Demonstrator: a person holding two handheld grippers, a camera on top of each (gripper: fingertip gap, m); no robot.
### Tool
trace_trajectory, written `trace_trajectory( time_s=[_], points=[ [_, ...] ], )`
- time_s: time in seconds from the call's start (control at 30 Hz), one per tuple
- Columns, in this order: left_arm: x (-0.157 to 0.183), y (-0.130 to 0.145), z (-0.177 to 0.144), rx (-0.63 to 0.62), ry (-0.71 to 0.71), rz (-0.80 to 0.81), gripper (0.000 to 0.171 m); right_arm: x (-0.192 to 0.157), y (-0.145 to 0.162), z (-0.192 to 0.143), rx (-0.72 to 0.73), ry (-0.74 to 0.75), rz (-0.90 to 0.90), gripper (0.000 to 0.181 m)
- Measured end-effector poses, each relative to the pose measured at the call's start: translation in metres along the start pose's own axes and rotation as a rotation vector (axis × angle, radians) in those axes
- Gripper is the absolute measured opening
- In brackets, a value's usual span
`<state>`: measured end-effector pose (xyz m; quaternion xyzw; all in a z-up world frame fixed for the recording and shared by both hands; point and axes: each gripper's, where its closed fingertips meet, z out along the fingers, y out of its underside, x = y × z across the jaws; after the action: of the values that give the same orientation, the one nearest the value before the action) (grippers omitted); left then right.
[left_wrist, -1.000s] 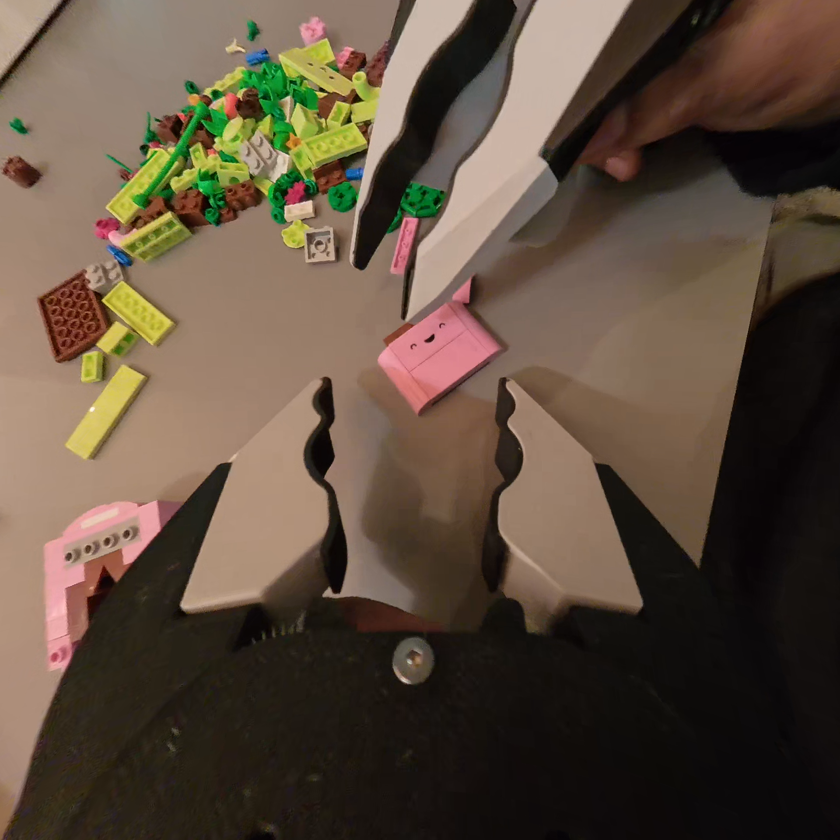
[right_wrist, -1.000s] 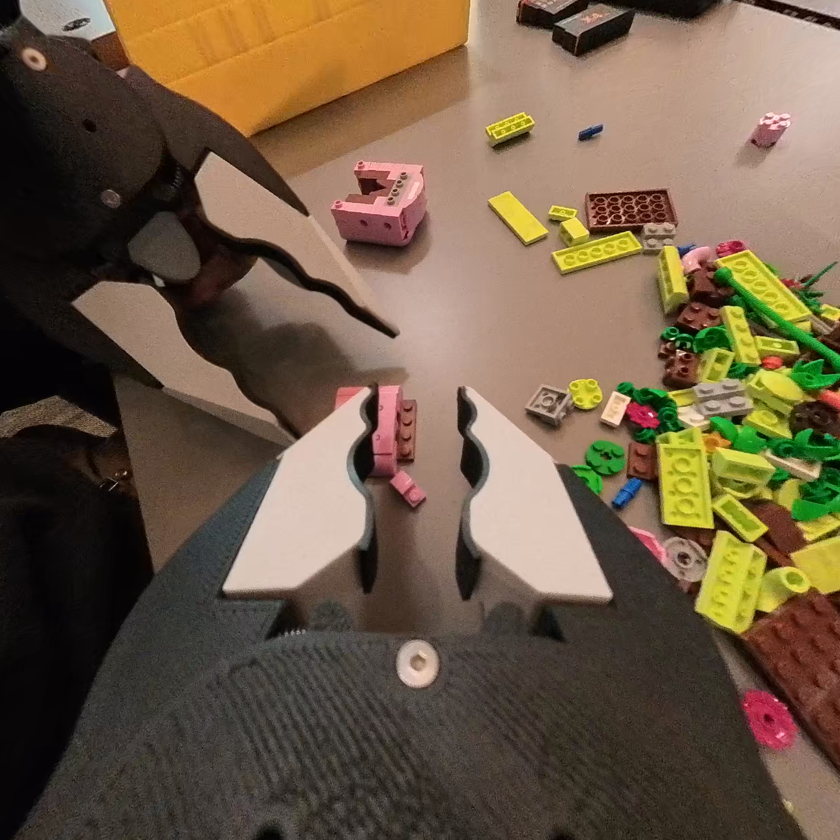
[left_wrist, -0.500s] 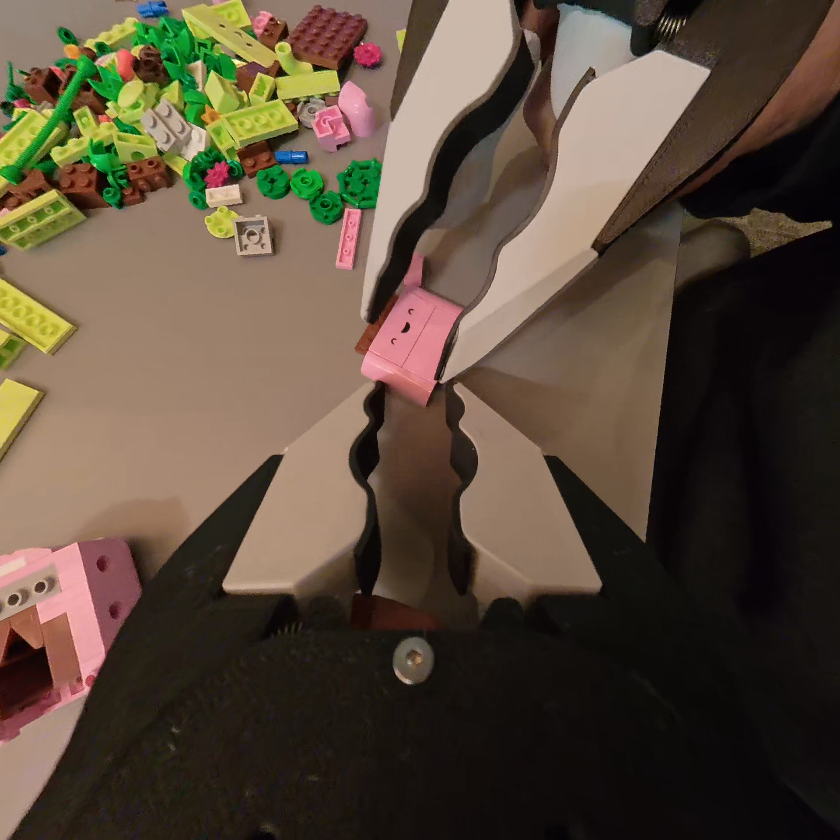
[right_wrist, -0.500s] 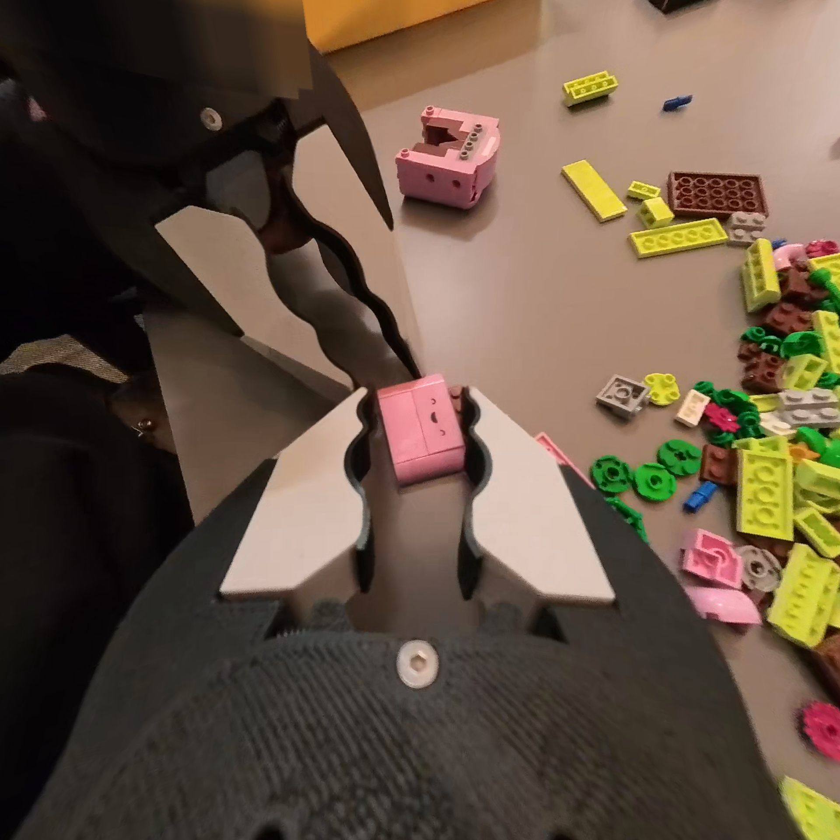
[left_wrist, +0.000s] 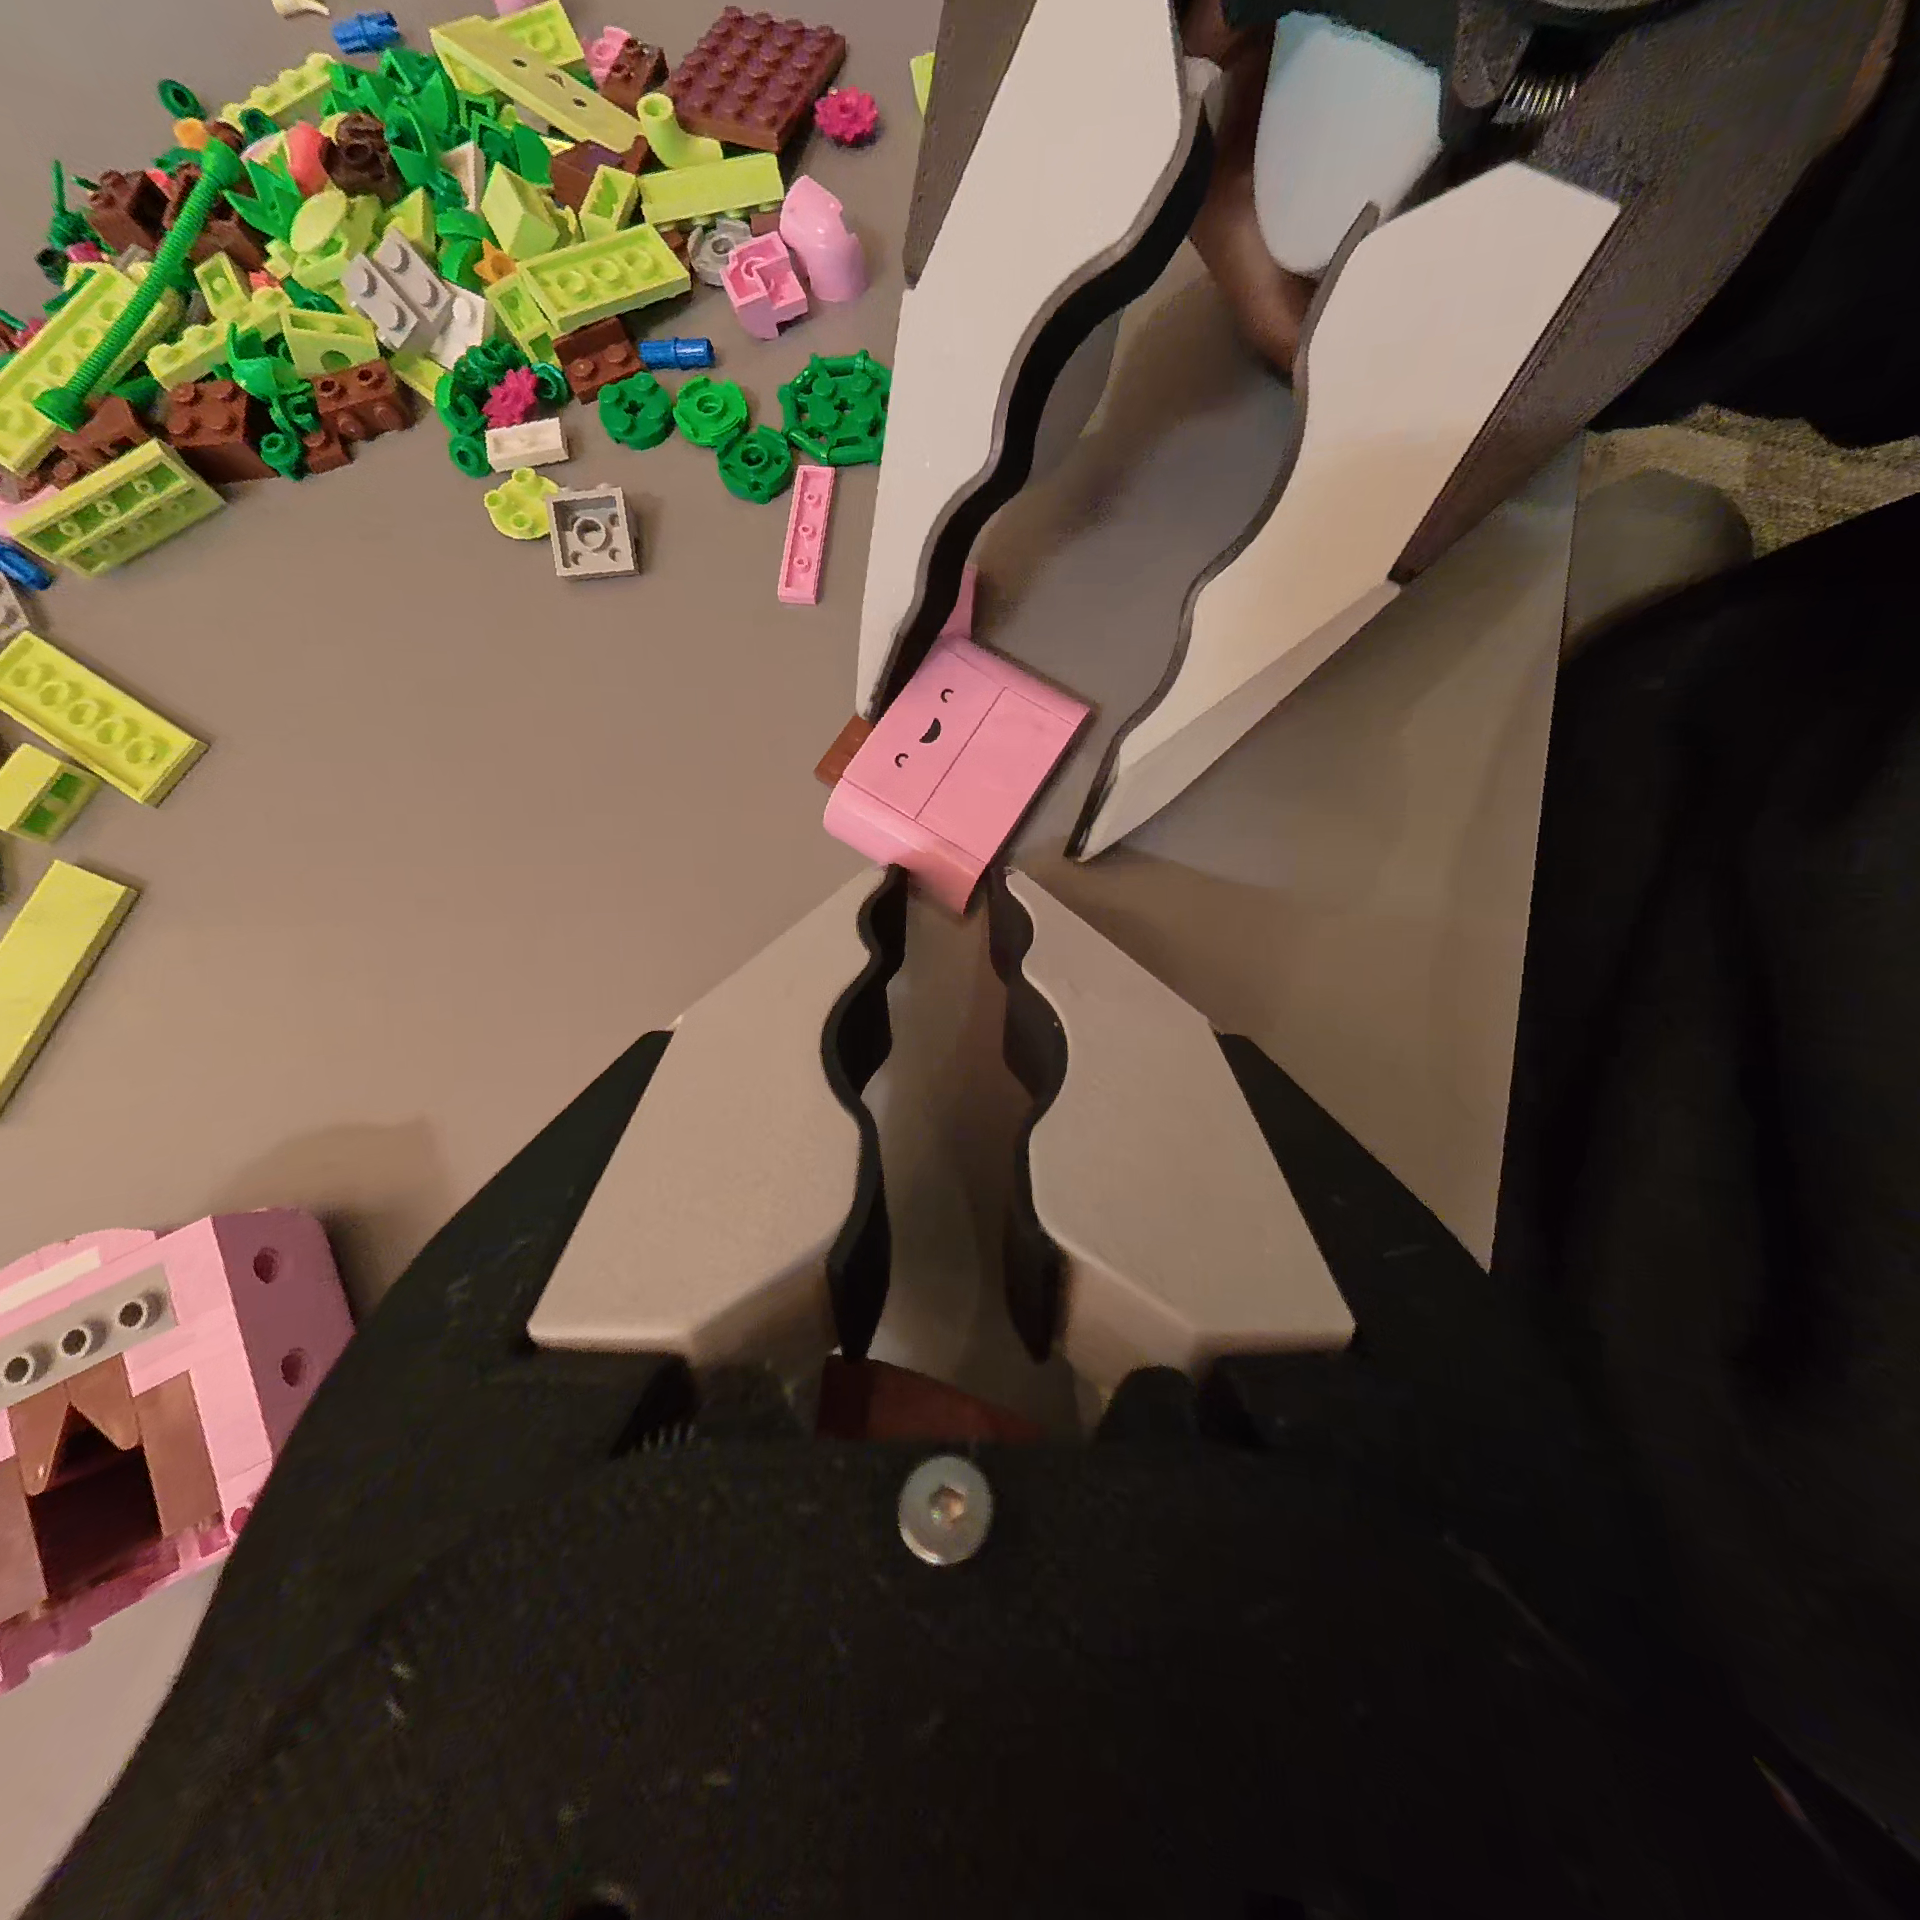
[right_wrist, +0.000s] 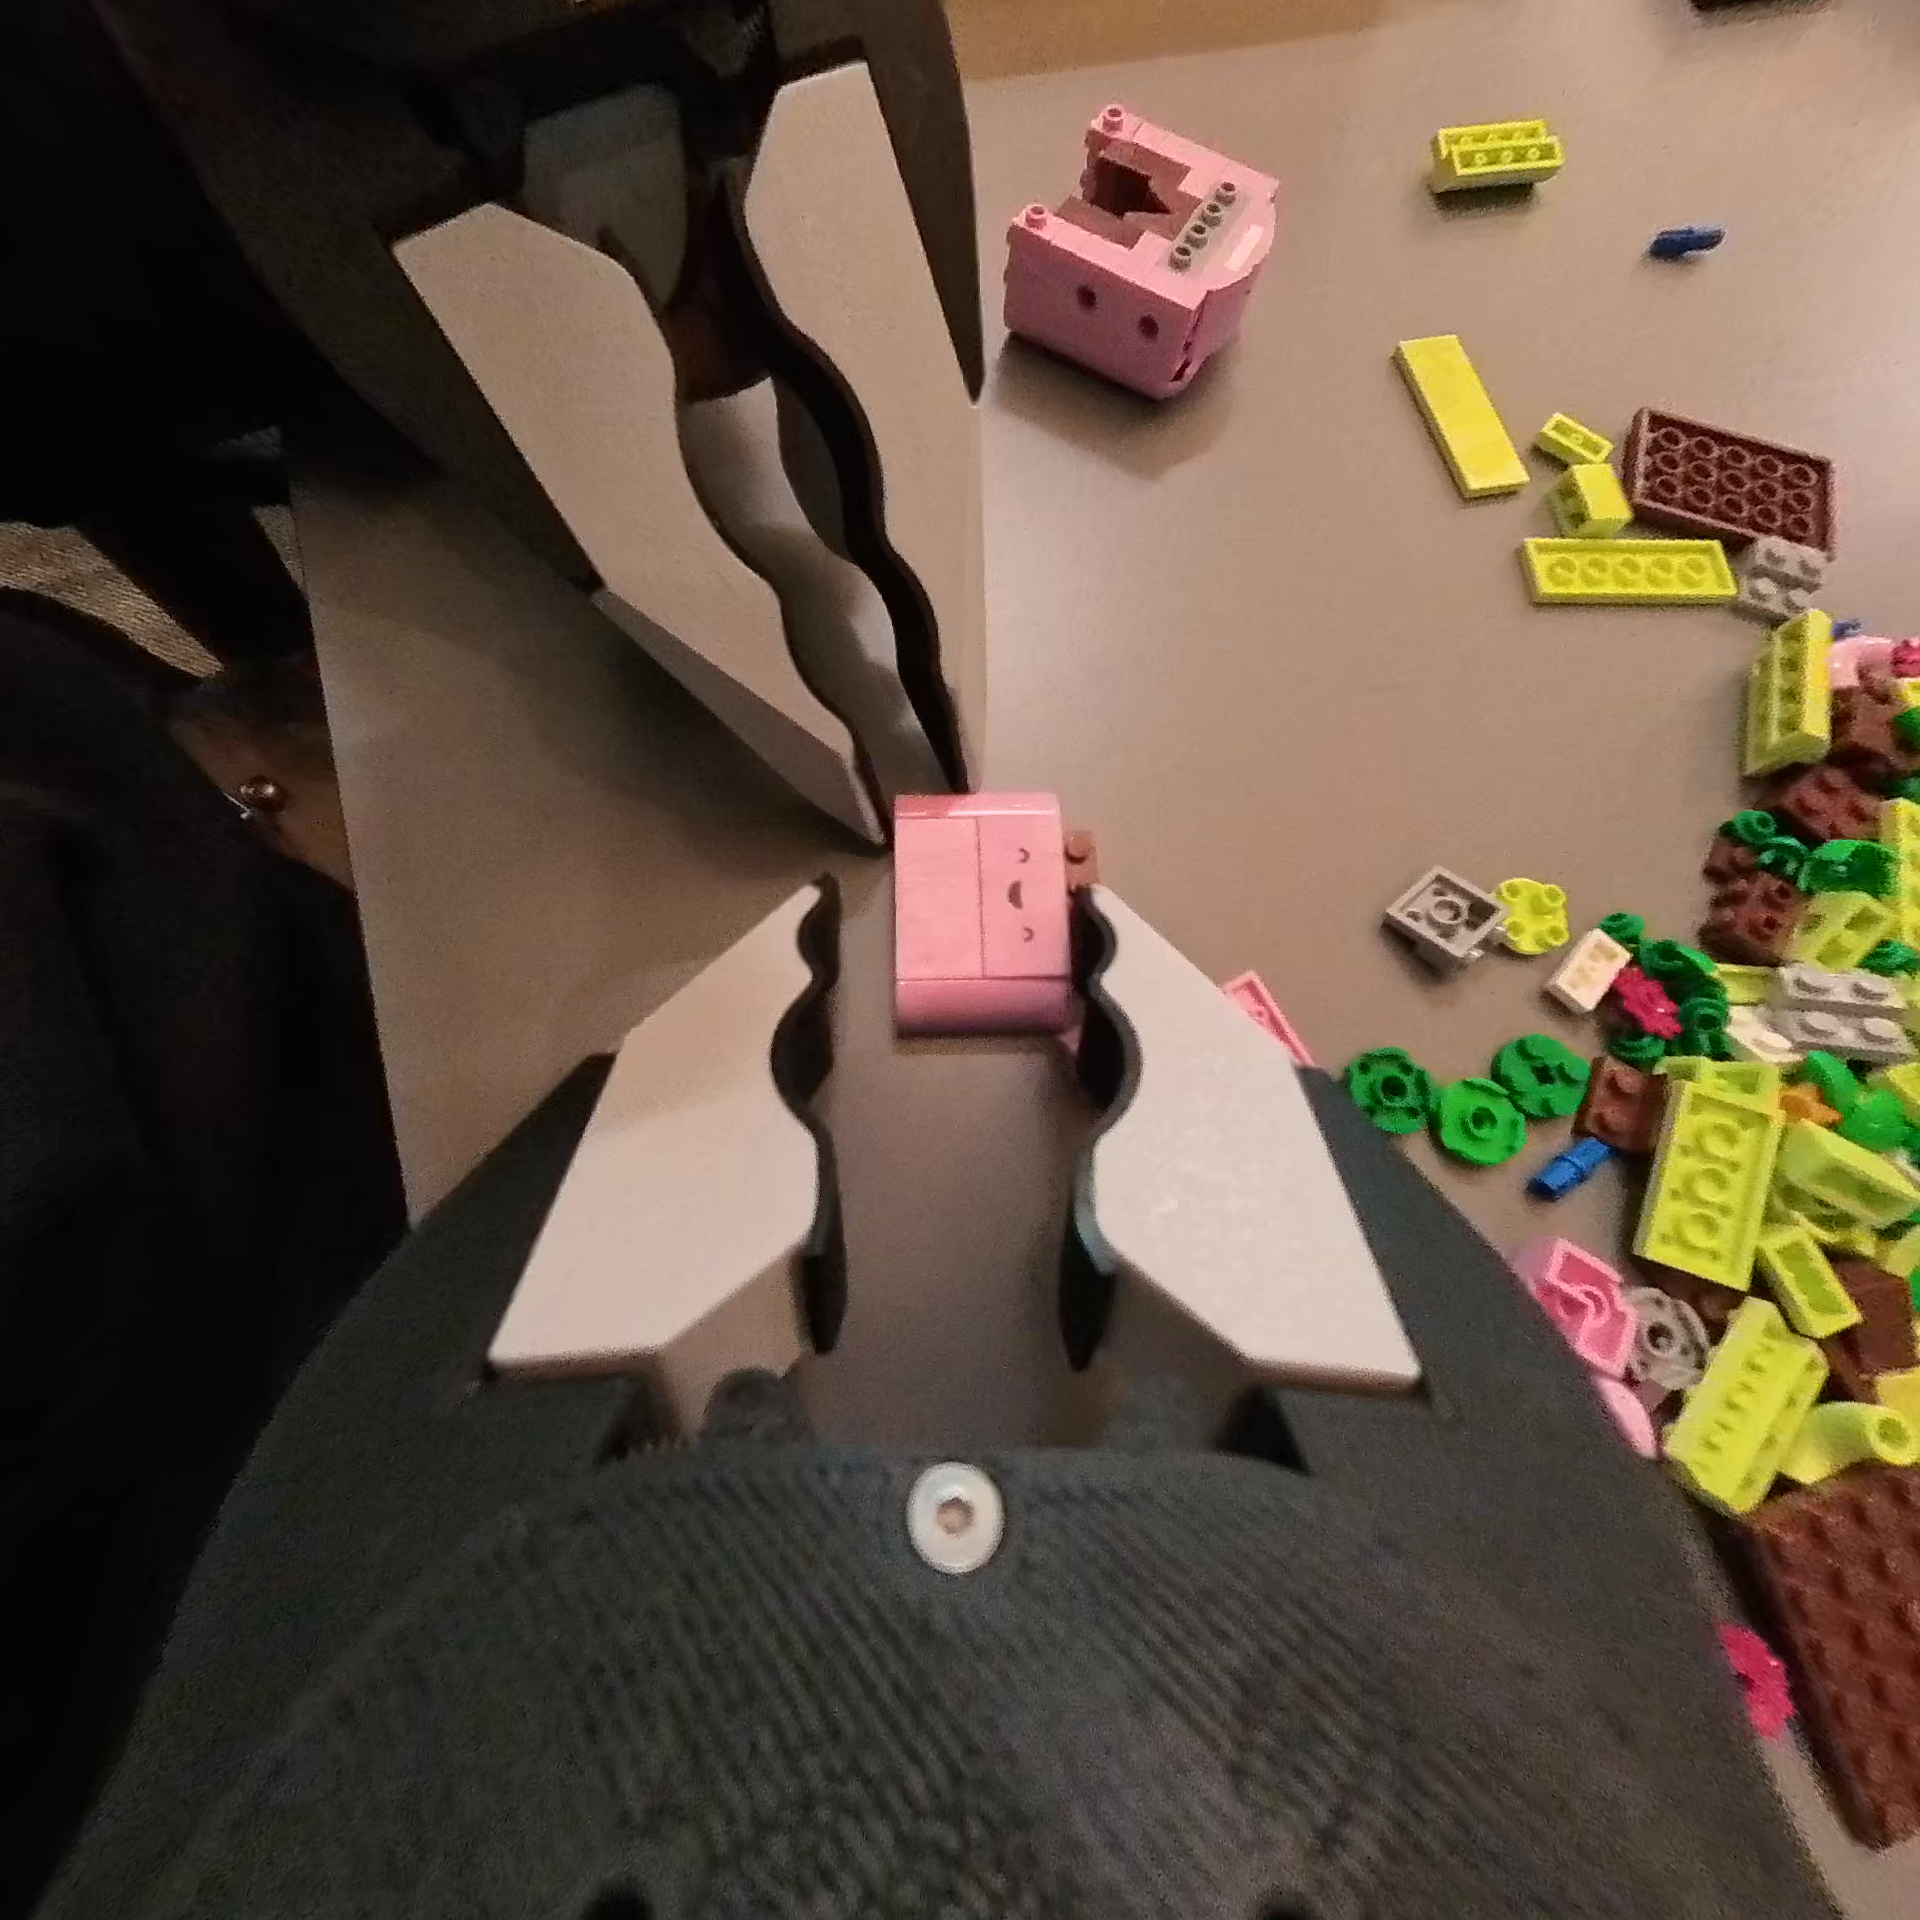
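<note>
A pink brick block with a small face on it (left_wrist: 956, 748) sits between both grippers, near the table's edge. A small brown piece (right_wrist: 1081, 857) sticks out of its side. My left gripper (left_wrist: 943, 878) is nearly closed and pinches the block's near corner. In the right wrist view the left gripper (right_wrist: 920, 810) meets the block's (right_wrist: 977, 904) far corner. My right gripper (right_wrist: 954, 899) is open around the block. One finger touches its brown-piece side; the other stands a little off. It also shows from above in the left wrist view (left_wrist: 977, 779).
A pile of loose green, lime, brown and pink bricks (left_wrist: 416, 260) lies on the grey table (left_wrist: 468, 831); it also shows in the right wrist view (right_wrist: 1818, 1091). A half-built pink box (right_wrist: 1132, 270) stands apart. The table edge (left_wrist: 1538, 935) and dark clothing are close by. Both grippers' tips are close together, under 4 cm apart.
The right gripper, shut on the pink block half a second ago, has opened. The left gripper has narrowed onto the block's corner.
</note>
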<state>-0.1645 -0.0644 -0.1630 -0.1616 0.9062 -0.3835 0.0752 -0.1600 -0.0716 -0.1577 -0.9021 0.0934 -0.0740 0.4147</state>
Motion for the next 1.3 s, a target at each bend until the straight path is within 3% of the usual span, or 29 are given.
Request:
trace_trajectory(
  time_s=[0.13,0.57,1.13,1.23,1.3],
  points=[
    [0.000,0.000,0.000,0.000,-0.002,0.003,0.013,0.005,0.000,0.002,-0.006,0.043,-0.010,0.031],
    [-0.001,0.000,0.001,-0.004,-0.035,0.034,0.009,0.006,-0.004,-0.002,0.033,-0.025,0.078,0.029],
    [-0.001,0.001,0.001,-0.002,-0.033,0.035,0.009,0.003,-0.015,-0.007,0.109,0.132,-0.258,0.029],
    [-0.012,-0.007,-0.008,0.075,-0.032,-0.076,0.031,0.006,-0.023,-0.012,0.168,0.179,-0.291,0.029],
    [-0.012,-0.024,-0.025,0.246,0.091,-0.239,0.049,0.007,-0.033,-0.023,0.265,0.208,-0.309,0.029]
  ],
)
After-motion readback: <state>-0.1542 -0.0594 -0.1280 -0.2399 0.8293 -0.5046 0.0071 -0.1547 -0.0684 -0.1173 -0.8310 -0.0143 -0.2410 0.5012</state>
